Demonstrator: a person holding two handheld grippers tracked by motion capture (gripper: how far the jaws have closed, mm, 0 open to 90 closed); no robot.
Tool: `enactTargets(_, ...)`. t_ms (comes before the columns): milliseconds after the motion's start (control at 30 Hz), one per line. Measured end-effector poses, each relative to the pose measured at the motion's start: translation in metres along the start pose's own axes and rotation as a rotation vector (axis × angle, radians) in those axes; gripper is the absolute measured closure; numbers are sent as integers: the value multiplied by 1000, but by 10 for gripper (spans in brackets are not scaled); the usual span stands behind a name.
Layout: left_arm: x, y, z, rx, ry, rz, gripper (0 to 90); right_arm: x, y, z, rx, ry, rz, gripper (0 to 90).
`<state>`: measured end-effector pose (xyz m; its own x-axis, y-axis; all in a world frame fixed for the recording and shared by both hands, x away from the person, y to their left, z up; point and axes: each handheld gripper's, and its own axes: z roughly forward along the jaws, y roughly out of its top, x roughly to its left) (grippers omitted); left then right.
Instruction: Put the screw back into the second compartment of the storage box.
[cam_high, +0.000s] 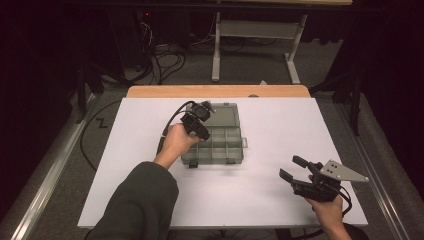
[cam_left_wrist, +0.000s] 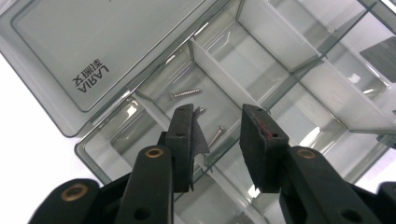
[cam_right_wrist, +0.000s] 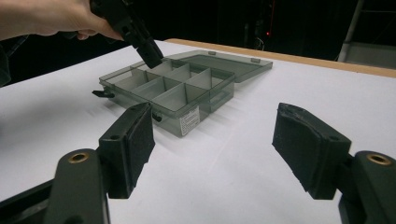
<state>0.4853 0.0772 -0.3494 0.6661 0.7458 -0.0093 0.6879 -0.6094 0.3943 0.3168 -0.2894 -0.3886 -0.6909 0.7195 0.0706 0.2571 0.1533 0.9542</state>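
Observation:
A smoky clear compartment box (cam_high: 220, 150) lies open near the table's middle, its lid (cam_high: 225, 114) folded flat toward the far side. My left gripper (cam_high: 203, 134) points down into the box's far left compartment. In the left gripper view the left gripper (cam_left_wrist: 217, 112) is open, with nothing between its pads; small screws (cam_left_wrist: 186, 93) lie on the compartment floor below. My right gripper (cam_high: 292, 167) hovers at the near right of the table, open and holding nothing. The right gripper view looks past the right gripper (cam_right_wrist: 212, 119) at the box (cam_right_wrist: 173, 88) and the left gripper (cam_right_wrist: 149, 56).
The white tabletop (cam_high: 280, 125) has a wooden strip (cam_high: 220, 91) along its far edge. Beyond it stand a white table frame (cam_high: 255, 45) and cables (cam_high: 165, 65) on the floor. A black cable (cam_high: 172, 120) trails from the left gripper.

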Motion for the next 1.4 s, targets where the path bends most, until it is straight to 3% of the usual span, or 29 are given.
enactTargets(433, -5, -18, -16, -64, 4, -16, 510, 1, 0, 1, 5, 1, -2, 308)
enactTargets(900, -14, -34, -31, -108, -4, -3, 464, 1, 0, 1, 10, -2, -3, 308)
enactTargets(933, -18, -37, -34, -90, -10, -40, 461, 1, 0, 2, 8, 1, -6, 308)
enactTargets(1100, -19, -41, -37, -115, -12, 4, 444, 1, 0, 2, 8, 1, -4, 308)
enactTargets(1400, -20, -53, -42, -149, -30, 3, 422, 1, 0, 2, 10, 3, -5, 308)
